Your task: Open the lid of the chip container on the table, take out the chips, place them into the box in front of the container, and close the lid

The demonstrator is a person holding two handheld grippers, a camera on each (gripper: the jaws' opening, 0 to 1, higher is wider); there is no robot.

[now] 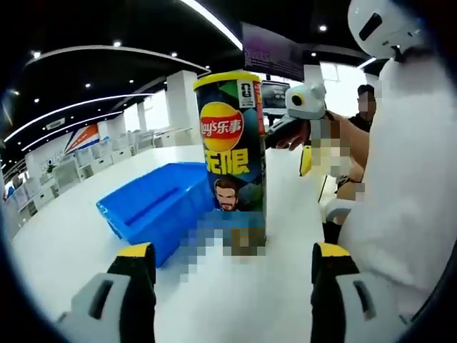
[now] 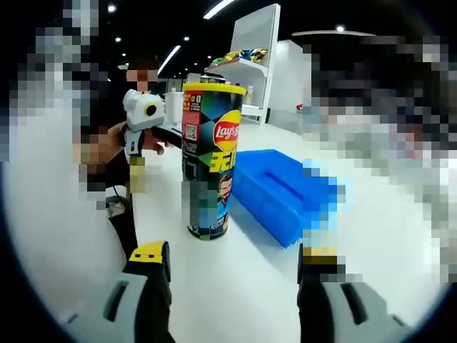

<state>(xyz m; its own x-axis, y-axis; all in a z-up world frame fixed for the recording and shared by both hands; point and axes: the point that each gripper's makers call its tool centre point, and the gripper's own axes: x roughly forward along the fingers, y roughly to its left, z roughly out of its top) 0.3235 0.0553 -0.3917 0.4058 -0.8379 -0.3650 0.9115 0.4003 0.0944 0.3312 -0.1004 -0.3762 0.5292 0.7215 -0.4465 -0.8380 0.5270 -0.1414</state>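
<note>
Chip can upright – "Lay's" logo – beside blue box.

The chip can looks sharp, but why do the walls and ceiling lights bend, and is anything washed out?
Left gripper view: the fisheye lens bows the ceiling light strips into arcs; the chip can is crisp, while the white table nearly bleaches under the lighting. Right gripper view: the can is sharp and casts a soft shadow, the blue box stays saturated, and the edges curve.
</note>
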